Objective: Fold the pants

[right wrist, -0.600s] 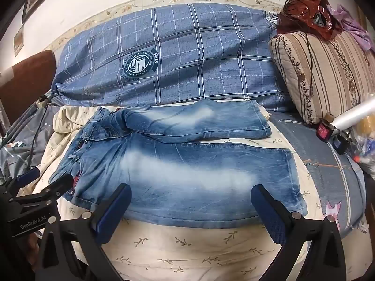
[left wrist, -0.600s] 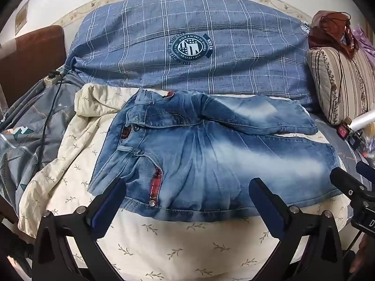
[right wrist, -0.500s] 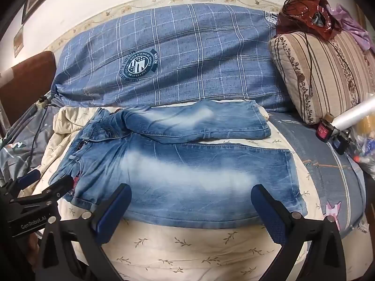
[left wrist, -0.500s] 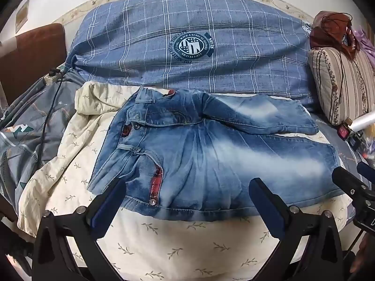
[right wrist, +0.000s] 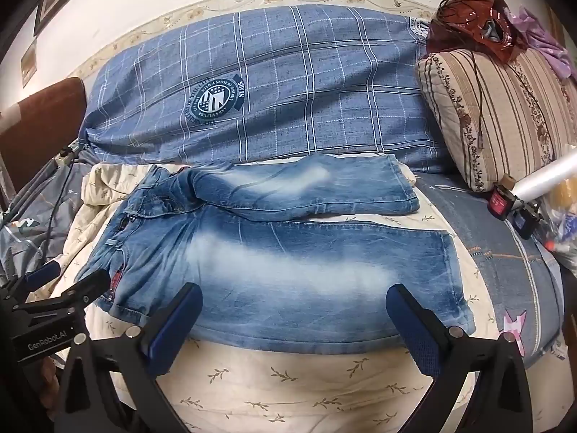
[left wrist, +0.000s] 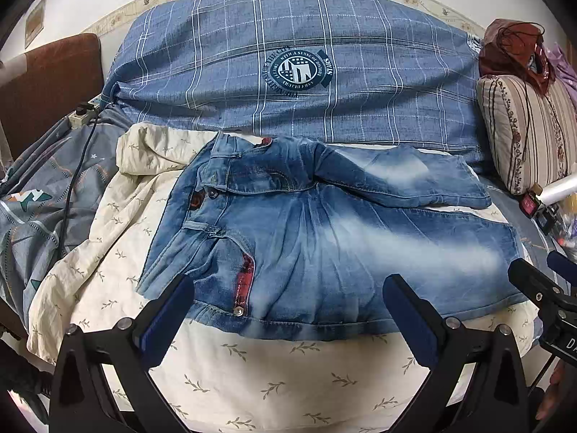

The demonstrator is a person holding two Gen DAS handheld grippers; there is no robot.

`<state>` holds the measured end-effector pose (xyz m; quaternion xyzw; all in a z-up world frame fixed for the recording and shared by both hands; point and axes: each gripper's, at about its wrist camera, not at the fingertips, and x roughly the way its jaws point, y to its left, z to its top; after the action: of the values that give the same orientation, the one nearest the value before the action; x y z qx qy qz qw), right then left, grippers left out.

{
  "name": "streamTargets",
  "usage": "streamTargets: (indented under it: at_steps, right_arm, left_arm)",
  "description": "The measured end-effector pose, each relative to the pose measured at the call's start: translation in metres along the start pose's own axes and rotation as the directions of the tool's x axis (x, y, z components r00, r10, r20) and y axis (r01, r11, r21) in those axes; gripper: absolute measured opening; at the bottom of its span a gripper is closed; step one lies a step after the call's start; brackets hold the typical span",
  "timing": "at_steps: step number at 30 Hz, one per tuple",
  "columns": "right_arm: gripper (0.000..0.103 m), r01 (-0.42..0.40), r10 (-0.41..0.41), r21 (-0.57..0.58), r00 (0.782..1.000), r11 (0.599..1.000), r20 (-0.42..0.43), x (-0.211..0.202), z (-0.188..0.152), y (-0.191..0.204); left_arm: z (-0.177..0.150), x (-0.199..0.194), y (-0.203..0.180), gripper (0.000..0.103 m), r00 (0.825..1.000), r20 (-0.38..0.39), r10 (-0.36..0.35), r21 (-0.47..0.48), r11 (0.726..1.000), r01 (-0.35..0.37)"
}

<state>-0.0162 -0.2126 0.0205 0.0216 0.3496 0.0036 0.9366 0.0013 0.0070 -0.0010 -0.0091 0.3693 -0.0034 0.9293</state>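
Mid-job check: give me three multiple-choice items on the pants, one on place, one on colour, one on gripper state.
1. The faded blue denim pants lie on:
A. cream leaf-print sheet
B. bare floor
C. wooden chair

2. The pocket trim near the waist is:
A. green
B. red
C. yellow

3. The left gripper and right gripper are:
A. both shut on denim
B. one open
C. both open

Key: 1 A, sheet shows all around the pants; 2 B, red strip beside the pocket; 3 C, fingers spread, nothing held.
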Motion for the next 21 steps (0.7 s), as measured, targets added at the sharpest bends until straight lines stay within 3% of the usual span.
streamTargets:
  at_steps: [21]
  right_arm:
    - [0.103, 0.002, -0.002, 0.004, 1.000, 1.000, 0.003, -0.0008, 0.0008, -0.0001]
  left_arm:
    - [-0.0015, -0.0007, 0.0006, 0.103, 1.000, -0.002, -0.006, -0.004, 1.000, 0.006]
